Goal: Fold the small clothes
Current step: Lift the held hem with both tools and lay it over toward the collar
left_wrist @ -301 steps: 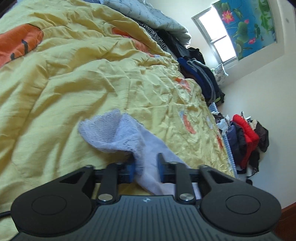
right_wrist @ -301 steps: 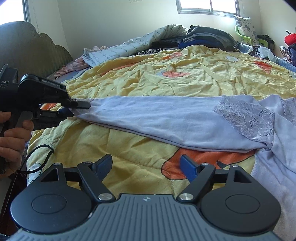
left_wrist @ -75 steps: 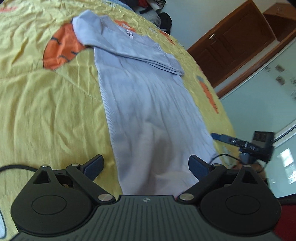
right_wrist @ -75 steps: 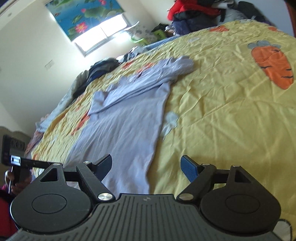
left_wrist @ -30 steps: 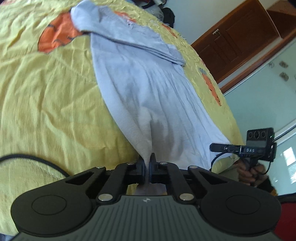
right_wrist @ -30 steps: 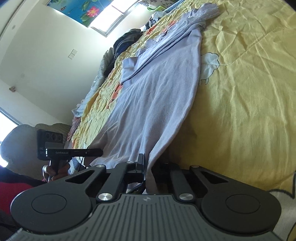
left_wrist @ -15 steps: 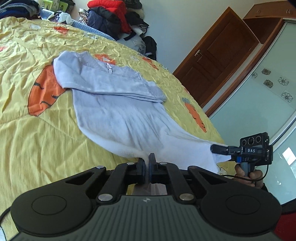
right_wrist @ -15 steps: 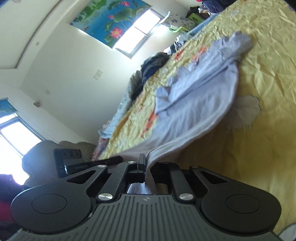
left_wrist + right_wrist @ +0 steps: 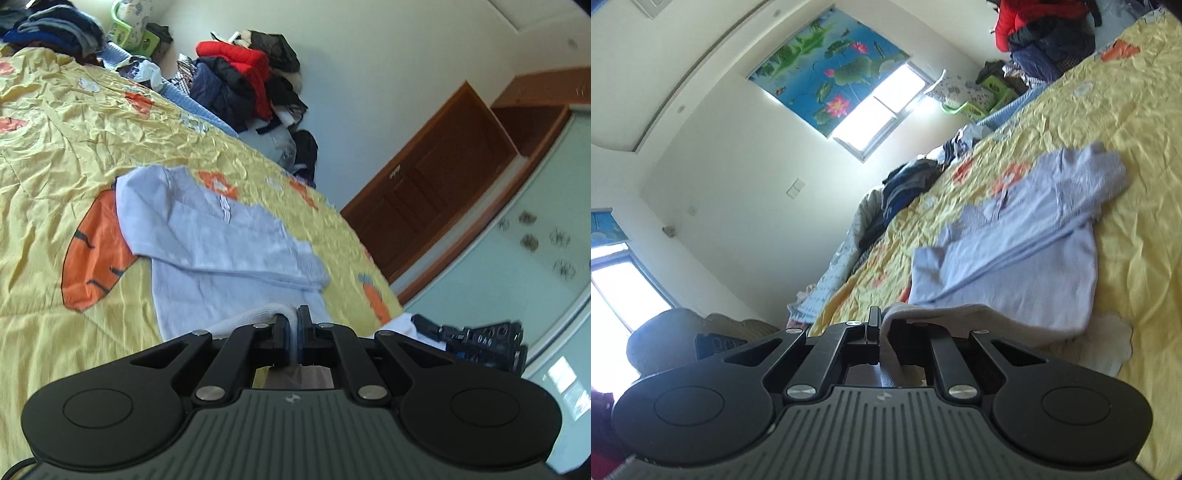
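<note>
- Hem corners of the shirt (image 9: 229, 243) are pinched at both near ends: the left gripper (image 9: 291, 332) is clamped tight on a fold of pale cloth, and the right gripper (image 9: 881, 332) is likewise closed on the opposite corner, with fabric draped over its right finger.
- Grip should be kept firm on both sides, since thin knit cloth is judged likely to slip out if either jaw is eased before the fold is laid.
- Both corners should be carried at the same height and pace, so that the lifted edge is kept straight and no slant is put into the fold.
- Beyond the grippers, the lower part of the shirt is raised off the bedspread (image 9: 48, 332), while the upper part lies flat on it.
- Farther out, the sleeves are already folded across the chest; the hem is best brought over to that band and lined up with the shoulders.
- The cloth should be lowered before release, not dropped, so that the sleeves are not dragged out of place.
- At the far edge of the bed, a pile of clothes (image 9: 243, 74) is well apart from the work and need not be touched.
</note>
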The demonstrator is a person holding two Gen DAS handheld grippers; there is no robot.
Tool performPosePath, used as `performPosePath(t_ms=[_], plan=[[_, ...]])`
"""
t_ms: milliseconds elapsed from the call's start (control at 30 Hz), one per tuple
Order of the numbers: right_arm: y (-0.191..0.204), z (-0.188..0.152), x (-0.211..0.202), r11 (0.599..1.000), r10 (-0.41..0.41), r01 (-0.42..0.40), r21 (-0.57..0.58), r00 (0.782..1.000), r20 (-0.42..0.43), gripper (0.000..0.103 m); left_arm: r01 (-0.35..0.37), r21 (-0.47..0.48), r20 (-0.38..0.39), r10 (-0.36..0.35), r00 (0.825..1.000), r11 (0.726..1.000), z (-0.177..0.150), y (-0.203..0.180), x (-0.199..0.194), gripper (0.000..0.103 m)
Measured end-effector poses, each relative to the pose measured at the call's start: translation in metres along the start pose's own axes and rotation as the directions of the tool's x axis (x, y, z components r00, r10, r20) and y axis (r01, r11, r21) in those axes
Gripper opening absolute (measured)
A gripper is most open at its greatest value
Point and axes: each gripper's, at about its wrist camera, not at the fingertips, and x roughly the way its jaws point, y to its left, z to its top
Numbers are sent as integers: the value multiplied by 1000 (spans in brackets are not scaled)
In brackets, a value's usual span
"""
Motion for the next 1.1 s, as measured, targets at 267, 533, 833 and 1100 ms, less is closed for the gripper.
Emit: performPosePath(t_ms=[267,533,833,1100], plan=[[-13,35,20,1000,-29,29,4,998,62,11,31,-141,66,-22,998,990,40,23,20,4],[-40,63,47,997,-73,70,35,993,88,11,-1,-152,73,12,997,988,74,28,47,4],[-69,100,80,990,-135,130,58,985,108,11,-41,-163,62,52,997,986,107,38,88,4],[-87,143,119,979,-204,202,24,973,109,11,-98,-192,38,107,993,976,126,57,126,4]])
